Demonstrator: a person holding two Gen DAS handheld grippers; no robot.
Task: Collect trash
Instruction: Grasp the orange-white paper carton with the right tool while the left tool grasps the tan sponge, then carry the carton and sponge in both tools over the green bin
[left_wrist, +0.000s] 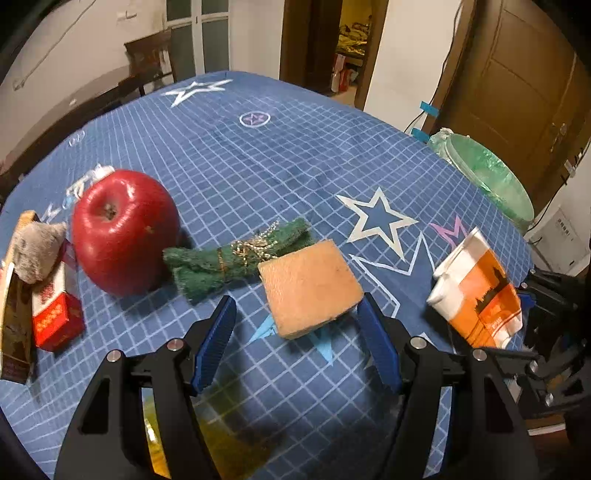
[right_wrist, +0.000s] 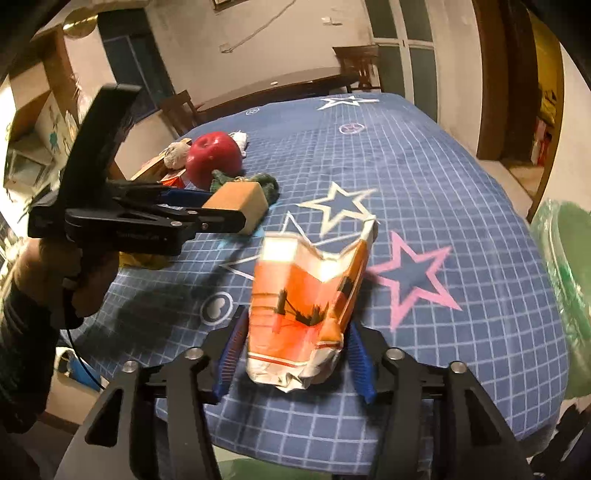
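The crumpled orange-and-white paper cup (right_wrist: 306, 306) sits between the blue pads of the right gripper (right_wrist: 295, 354), clamped at its base, above the near edge of the surface (right_wrist: 443, 184). Judged light, thin-walled and easily crushed further; hold low on the stiffer base with mild pressure. The left gripper (left_wrist: 295, 332) stands spread apart around the tan sponge block (left_wrist: 310, 288), lying mid-surface, just right of the green scouring pad bundle (left_wrist: 236, 258). The sponge looks soft and compressible; grip across its flat sides. The green-lined bin (left_wrist: 484, 173) waits at the far right.
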